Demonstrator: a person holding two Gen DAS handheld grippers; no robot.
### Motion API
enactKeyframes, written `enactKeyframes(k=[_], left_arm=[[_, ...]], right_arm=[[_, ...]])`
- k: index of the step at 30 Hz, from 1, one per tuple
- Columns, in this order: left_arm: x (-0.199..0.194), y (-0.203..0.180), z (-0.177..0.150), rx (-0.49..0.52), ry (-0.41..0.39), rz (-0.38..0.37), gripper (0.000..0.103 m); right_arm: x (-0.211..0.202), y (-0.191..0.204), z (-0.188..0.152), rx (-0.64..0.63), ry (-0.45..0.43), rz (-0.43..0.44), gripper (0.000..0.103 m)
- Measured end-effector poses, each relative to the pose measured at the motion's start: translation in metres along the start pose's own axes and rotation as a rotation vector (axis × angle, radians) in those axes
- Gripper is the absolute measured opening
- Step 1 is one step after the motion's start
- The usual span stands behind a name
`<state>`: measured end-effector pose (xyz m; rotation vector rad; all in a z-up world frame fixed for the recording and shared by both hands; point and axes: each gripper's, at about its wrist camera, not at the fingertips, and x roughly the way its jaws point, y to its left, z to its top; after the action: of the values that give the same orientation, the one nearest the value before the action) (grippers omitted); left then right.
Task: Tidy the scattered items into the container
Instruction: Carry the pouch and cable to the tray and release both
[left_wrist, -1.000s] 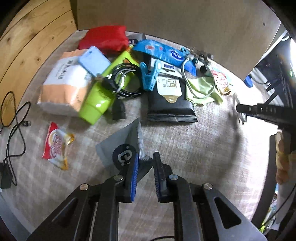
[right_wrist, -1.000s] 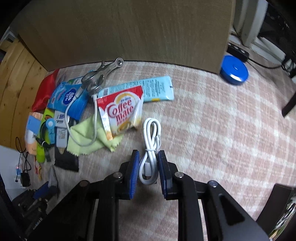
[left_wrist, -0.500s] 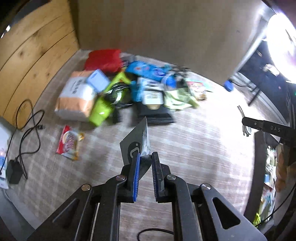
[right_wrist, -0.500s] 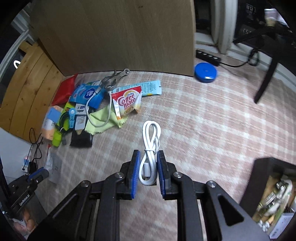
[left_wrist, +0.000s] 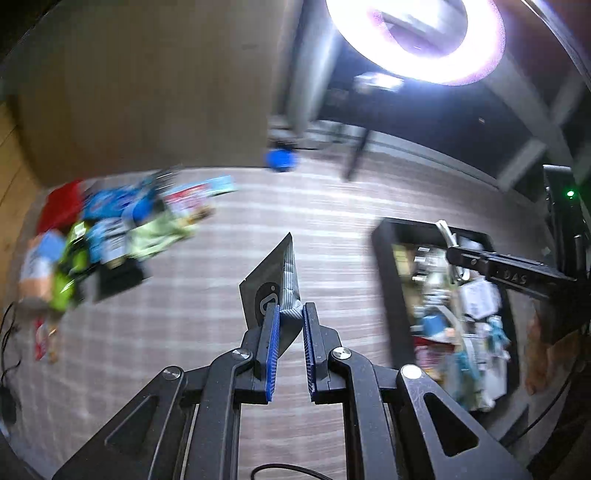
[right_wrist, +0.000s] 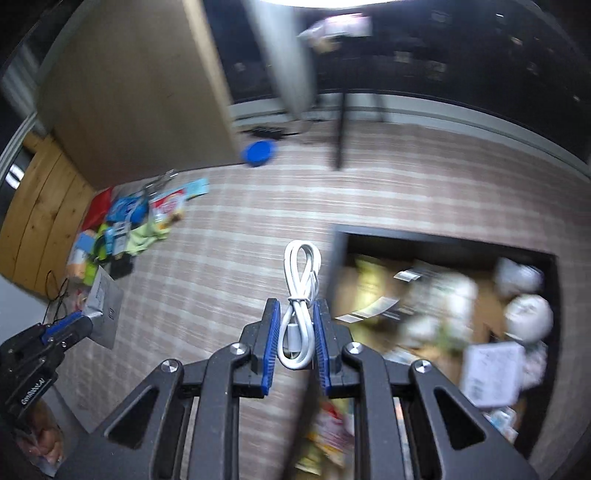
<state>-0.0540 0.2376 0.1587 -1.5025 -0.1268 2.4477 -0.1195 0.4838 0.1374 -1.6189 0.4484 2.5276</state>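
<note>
Only right view shows right gripper (right_wrist: 294, 317) clamping white cable (right_wrist: 300, 291).

A ring light (left_wrist: 413, 33) is glaring overhead. A checked rug (right_wrist: 406, 192) is covering the floor, meeting a tan panel (right_wrist: 136, 88) and wood planks (right_wrist: 40, 206) behind.

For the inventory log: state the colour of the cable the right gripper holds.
White; the coiled cable shows best in the right wrist view, between the jaws.
</note>
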Motion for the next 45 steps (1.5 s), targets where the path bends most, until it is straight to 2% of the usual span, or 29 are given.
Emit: enactKeyframes(k=[8,12,16,17,18,19,20,21,23,33,43,45], left_arm=[[0.011,-0.11,0.012,0.139,0.027,-0.122,0.011],[0.013,-0.158,0.01,0.218,0.035,-0.146,0.011],[0.022,-0.199,0.002,0.293,0.053,-0.156,0.013],[0.025,-0.205,-0.001,0.307,0.064,-0.167,0.021],[0.027,-0.209,-0.004,0.315,0.076,-0.165,0.043],[0.029,-0.212,-0.006,0.32,0.079,-0.157,0.051],[0.03,-0.212,-0.007,0.32,0.074,-0.142,0.049],[0.031,-0.21,-0.007,0.317,0.072,-0.122,0.042],[0.034,-0.204,-0.006,0.302,0.08,-0.108,0.038],[0.031,-0.131,0.013,0.161,0.061,-0.026,0.037],[0.044,-0.017,0.037,-0.045,0.065,0.068,0.037],[0.048,0.013,0.038,-0.092,0.059,0.087,0.031]], right_arm=[[-0.038,-0.1,-0.033,0.145,-0.03,-0.097,0.018],[-0.049,-0.138,-0.044,0.206,-0.035,-0.111,0.018],[-0.054,-0.16,-0.05,0.233,-0.039,-0.128,0.019],[-0.055,-0.162,-0.051,0.235,-0.041,-0.126,0.019],[-0.056,-0.164,-0.05,0.233,-0.044,-0.126,0.019],[-0.057,-0.165,-0.05,0.234,-0.05,-0.134,0.022],[-0.058,-0.166,-0.05,0.237,-0.059,-0.143,0.025],[-0.059,-0.166,-0.05,0.236,-0.068,-0.143,0.026],[-0.059,-0.165,-0.048,0.234,-0.072,-0.131,0.028],[-0.041,-0.125,-0.031,0.166,-0.059,-0.066,0.028],[-0.01,-0.051,0.005,0.042,-0.026,0.021,0.028],[-0.001,-0.032,0.015,0.015,-0.019,0.042,0.028]])
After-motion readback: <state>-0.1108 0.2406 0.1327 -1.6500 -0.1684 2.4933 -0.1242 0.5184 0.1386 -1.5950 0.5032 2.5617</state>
